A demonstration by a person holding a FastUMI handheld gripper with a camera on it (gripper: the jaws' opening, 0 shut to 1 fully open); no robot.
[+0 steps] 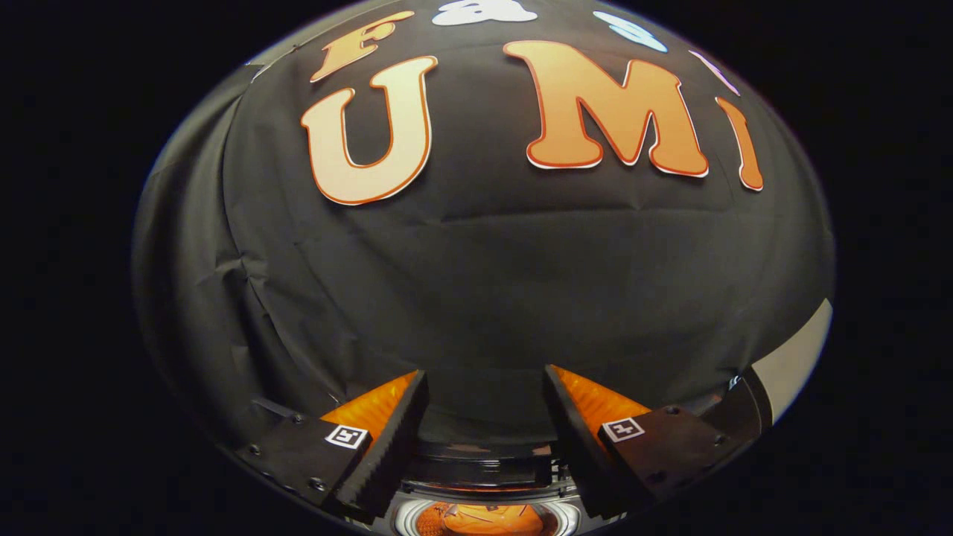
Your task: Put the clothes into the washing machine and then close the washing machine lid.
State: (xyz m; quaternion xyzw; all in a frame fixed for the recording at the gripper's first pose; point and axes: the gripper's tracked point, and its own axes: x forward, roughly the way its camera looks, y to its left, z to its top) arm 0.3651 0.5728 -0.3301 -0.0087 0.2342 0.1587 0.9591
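Observation:
My gripper [485, 374] is open, its fingers spread wide with nothing between them. It points at the black cloth wall. Low down between the finger bases I see the washing machine's round silvery rim [406, 519]. An orange piece of clothing [484, 519] lies inside the drum. Just behind the opening stands a dark glossy part [476, 469] that looks like the raised lid, though I cannot tell for sure. Most of the machine is hidden below the fingers.
The black cloth wall [476, 298] stands close ahead, beyond the fingers. A pale flat surface [797, 357] shows to the right of the right finger.

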